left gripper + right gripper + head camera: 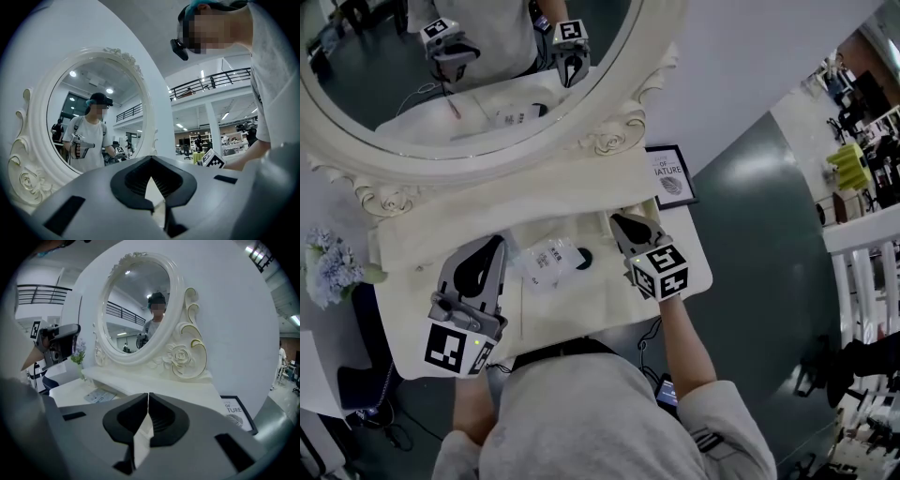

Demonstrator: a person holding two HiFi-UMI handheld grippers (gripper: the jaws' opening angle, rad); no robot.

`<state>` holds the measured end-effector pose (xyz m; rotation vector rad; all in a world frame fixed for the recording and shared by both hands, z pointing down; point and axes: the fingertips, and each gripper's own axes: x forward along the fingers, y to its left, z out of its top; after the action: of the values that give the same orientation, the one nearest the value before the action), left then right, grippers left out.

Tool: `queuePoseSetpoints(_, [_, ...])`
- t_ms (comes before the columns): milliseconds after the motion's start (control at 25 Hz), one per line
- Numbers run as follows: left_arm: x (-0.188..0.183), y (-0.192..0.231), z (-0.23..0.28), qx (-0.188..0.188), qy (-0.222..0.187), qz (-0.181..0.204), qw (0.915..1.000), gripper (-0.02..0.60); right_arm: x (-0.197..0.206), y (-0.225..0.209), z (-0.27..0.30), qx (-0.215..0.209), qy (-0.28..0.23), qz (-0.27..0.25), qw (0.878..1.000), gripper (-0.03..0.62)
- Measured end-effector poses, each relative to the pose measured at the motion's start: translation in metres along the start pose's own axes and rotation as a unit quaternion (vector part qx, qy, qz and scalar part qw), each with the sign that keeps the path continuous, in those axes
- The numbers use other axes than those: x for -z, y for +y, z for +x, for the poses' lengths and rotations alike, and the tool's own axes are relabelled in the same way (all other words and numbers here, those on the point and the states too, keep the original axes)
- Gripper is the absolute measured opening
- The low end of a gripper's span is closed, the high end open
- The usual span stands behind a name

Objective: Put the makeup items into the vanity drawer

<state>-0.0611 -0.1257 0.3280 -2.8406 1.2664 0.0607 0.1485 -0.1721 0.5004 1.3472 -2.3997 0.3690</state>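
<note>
White packet lay flat mid-tabletop, with small dark round item just beside its right edge. Left gripper hovered near tabletop's left edge, jaws together, nothing between. Right gripper was over back right part, jaws pinched closed, empty. Packet lay between both grippers, touching neither.
</note>
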Motion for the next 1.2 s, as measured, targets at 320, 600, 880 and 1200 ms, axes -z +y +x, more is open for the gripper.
queuePoseSetpoints(320, [-0.004,0.005,-0.007,-0.009,-0.003,0.002,1.0000,0.012,-0.028,0.029,-0.004,-0.015,-0.051,0.007,0.999,0.025])
queuePoseSetpoints(600, [-0.005,0.009,-0.013,-0.019,-0.005,0.003,0.9998,0.012,-0.052,0.052,-0.011,-0.029,-0.083,-0.007,0.996,0.025])
queuePoseSetpoints(880, [-0.010,0.013,-0.020,-0.032,-0.008,0.007,0.9994,0.012,-0.079,0.071,-0.018,-0.042,-0.117,-0.015,0.992,0.025])
queuePoseSetpoints(1200, [-0.015,0.019,-0.030,-0.049,-0.011,0.013,0.9987,0.012,-0.105,0.089,-0.026,-0.052,-0.147,-0.028,0.987,0.025])
